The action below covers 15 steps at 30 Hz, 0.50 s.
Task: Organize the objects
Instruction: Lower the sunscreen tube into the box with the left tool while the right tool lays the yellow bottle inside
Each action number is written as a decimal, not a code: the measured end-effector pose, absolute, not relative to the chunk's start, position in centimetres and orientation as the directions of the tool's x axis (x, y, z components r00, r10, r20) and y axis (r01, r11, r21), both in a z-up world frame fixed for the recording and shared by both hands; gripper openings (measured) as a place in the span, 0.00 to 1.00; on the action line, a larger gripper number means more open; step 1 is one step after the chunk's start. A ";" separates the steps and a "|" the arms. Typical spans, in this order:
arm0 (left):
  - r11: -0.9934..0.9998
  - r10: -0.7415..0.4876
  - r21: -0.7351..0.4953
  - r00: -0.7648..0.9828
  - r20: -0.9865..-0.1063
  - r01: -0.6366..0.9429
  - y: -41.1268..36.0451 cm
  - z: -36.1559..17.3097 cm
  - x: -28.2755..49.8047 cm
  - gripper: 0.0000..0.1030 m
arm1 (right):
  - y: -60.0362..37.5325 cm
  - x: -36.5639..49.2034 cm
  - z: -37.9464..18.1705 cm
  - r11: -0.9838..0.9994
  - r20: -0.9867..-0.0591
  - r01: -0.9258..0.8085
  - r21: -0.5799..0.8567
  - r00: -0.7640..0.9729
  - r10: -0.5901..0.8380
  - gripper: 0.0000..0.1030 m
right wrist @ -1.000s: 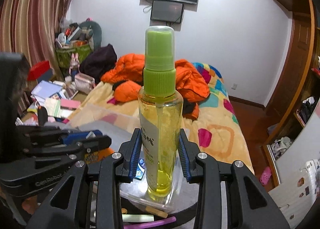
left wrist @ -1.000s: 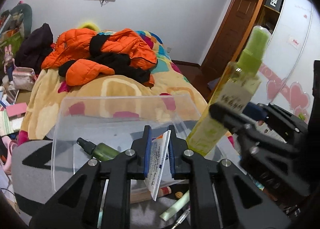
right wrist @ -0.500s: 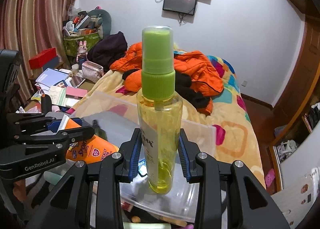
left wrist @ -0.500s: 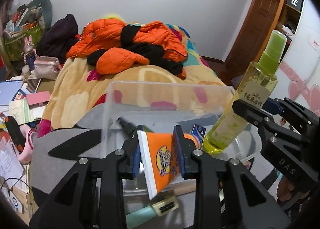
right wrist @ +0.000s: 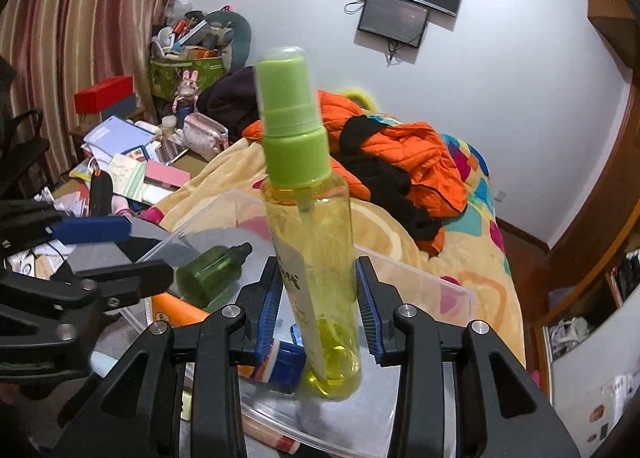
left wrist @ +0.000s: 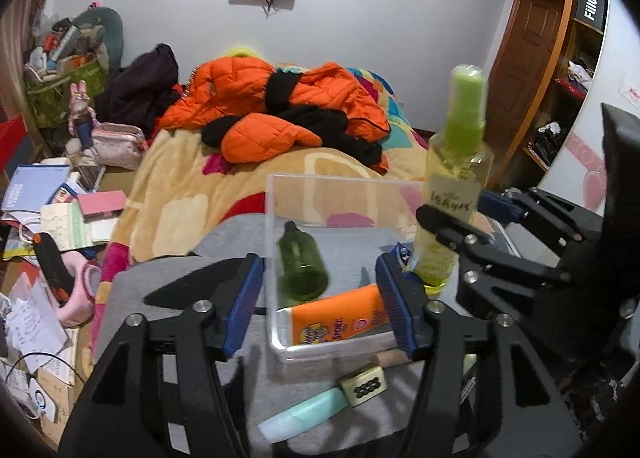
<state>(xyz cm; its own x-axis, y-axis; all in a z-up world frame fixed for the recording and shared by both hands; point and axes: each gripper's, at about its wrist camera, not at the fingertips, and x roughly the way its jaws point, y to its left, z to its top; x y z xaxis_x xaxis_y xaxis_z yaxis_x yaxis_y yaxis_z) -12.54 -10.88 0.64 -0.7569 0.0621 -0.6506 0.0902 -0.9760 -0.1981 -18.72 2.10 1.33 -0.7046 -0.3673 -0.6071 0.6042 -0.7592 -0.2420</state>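
Observation:
A clear plastic bin (left wrist: 273, 226) sits on a grey surface. In it lie a small dark green bottle (left wrist: 301, 272) and an orange sunscreen tube (left wrist: 336, 320). My left gripper (left wrist: 320, 298) hovers over the bin's near edge. Its jaws are opening, and the tube lies loose below and beyond them. My right gripper (right wrist: 320, 298) is shut on a tall yellow spray bottle (right wrist: 312, 242) with a green cap, upright over the bin (right wrist: 420, 272). That spray bottle (left wrist: 456, 178) and the right gripper (left wrist: 460, 214) show at the right of the left wrist view.
A mint tube (left wrist: 304, 414), a mahjong tile (left wrist: 362, 384) and a wooden stick lie on the grey surface in front of the bin. Behind is a bed with an orange jacket (left wrist: 260, 98). Books and papers (left wrist: 44, 198) clutter the left.
My left gripper let go of the orange tube, which now lies in the bin, and its jaws spread wide. My right gripper brought the spray bottle lower over the bin.

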 end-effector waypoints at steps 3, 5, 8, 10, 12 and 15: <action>-0.980 0.026 -0.168 -0.766 -0.643 0.109 -11.3 1.0 -11.6 0.62 | 1.4 -18.5 0.7 -0.740 -0.623 0.628 -0.241 -0.685 -0.378 0.36; -0.982 0.006 -0.150 -0.765 -0.644 0.119 -11.6 1.0 -11.0 0.63 | 0.7 -18.4 0.0 -0.727 -0.634 0.638 -0.253 -0.677 -0.374 0.38; -0.984 -0.013 -0.128 -0.759 -0.651 0.127 -11.9 0.8 -10.2 0.66 | 0.2 -18.1 -0.6 -0.717 -0.639 0.643 -0.268 -0.676 -0.367 0.42; -0.985 -0.022 -0.113 -0.750 -0.661 0.129 -11.9 0.3 -9.8 0.66 | -0.1 -18.0 -0.9 -0.710 -0.650 0.654 -0.260 -0.662 -0.372 0.45; -0.987 -0.024 -0.104 -0.740 -0.672 0.126 -11.8 -0.1 -9.6 0.66 | -0.3 -18.2 -1.3 -0.698 -0.676 0.676 -0.236 -0.630 -0.381 0.51; -0.989 -0.019 -0.095 -0.727 -0.686 0.116 -11.5 -0.9 -9.1 0.66 | -0.3 -18.5 -1.8 -0.687 -0.711 0.698 -0.201 -0.586 -0.388 0.64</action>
<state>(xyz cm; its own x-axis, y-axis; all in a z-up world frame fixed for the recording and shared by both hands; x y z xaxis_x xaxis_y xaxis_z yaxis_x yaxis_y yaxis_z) -9.14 -11.49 -0.89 -0.7272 -0.0190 -0.6861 0.1159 -0.9887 -0.0955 -18.55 -0.28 -1.83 -0.5862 -0.3878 -0.7113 0.6982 -0.6871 -0.2008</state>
